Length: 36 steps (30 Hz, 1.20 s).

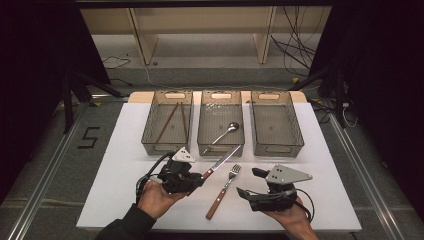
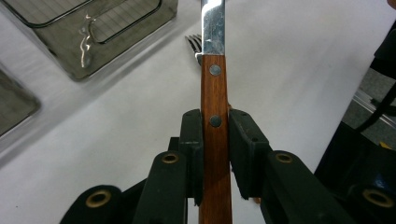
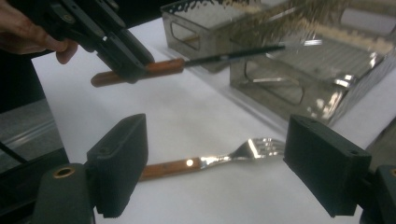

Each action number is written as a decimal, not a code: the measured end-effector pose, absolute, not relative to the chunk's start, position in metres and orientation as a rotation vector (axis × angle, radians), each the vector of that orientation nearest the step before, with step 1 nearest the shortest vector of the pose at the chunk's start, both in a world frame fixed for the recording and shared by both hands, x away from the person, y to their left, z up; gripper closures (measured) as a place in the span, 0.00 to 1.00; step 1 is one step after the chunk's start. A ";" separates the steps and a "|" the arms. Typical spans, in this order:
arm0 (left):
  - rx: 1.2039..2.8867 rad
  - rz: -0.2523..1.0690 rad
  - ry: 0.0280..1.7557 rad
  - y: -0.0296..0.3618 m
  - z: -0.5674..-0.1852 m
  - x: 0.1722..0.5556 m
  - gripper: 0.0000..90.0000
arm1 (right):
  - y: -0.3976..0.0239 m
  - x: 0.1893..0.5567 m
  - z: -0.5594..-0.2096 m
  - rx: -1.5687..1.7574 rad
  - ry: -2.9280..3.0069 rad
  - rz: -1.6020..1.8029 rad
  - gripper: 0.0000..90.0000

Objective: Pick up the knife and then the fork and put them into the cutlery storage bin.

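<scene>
Knife (image 2: 214, 88) (wooden handle) clamped in left tongs (image 2: 215, 140), blade level

Overhead camera looks forward and down across the table (image 1: 125, 200). Each claw's camera peers closely along its jaws: the left along the knife (image 2: 215, 107), the right across the fork (image 3: 210, 161); both share that fork.

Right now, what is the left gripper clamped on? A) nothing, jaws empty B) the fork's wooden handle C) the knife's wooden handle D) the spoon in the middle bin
C: in the left gripper view the left gripper has its pads pressed on both sides of the riveted wooden handle of the knife, whose blade runs forward, while the fork lies on the table.
</scene>
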<state>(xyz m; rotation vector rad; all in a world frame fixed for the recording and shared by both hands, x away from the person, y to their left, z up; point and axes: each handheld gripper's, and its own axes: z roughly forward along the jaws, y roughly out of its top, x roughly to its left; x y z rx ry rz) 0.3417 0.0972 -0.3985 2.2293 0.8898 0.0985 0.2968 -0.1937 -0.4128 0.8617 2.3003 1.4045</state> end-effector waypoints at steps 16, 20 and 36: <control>2.307 0.040 0.784 0.077 -0.384 0.349 0.84 | -0.154 0.272 -0.400 0.246 2.152 1.022 0.29; 2.329 0.025 0.764 0.073 -0.382 0.348 0.84 | -0.137 0.263 -0.412 0.032 2.053 0.811 0.36; 2.411 -0.027 0.698 0.064 -0.378 0.342 0.84 | -0.114 0.259 -0.442 -0.277 1.916 0.438 0.59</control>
